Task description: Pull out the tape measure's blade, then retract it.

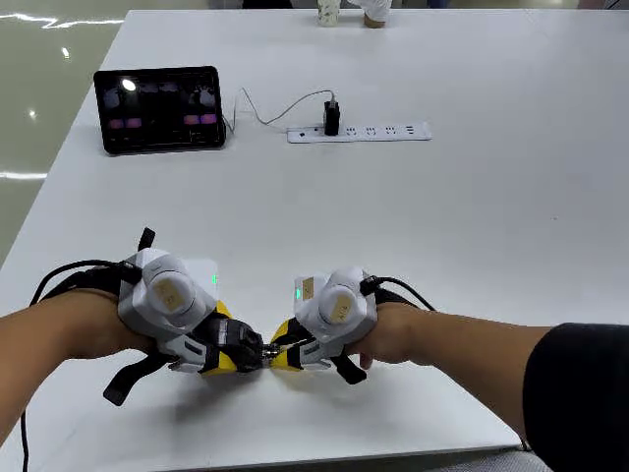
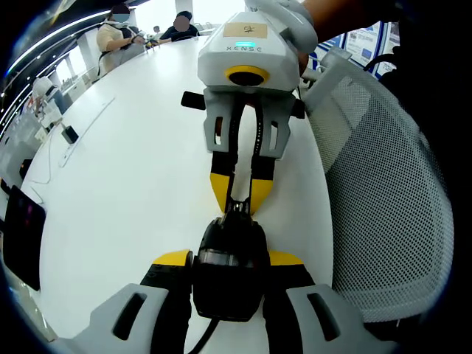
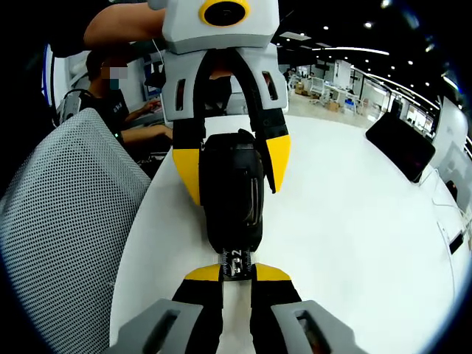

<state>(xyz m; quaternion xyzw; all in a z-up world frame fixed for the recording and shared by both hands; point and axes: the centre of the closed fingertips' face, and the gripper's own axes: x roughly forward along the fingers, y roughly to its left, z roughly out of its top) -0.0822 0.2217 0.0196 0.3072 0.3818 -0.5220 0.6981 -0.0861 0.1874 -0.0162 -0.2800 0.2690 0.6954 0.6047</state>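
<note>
We see our left gripper [image 2: 228,258] squeezing the black tape measure [image 2: 228,284], our right gripper [image 3: 236,275] pinching the blade [image 3: 234,259] by its tip, both close together, near the front edge of the white table [image 1: 393,216]

The tape measure [image 1: 246,344] is looked down on steeply in the head view, from above and from the person's side of it, facing forward across the table [image 1: 442,216] toward the tablet [image 1: 159,108] well beyond it. In the left gripper view it is met at very close range from behind its case, low along the tabletop. In the right gripper view it is met equally near from the opposite, blade end. The tape measure, table, tablet and a mesh chair [image 2: 383,206] beside it are shared by both gripper views.
</note>
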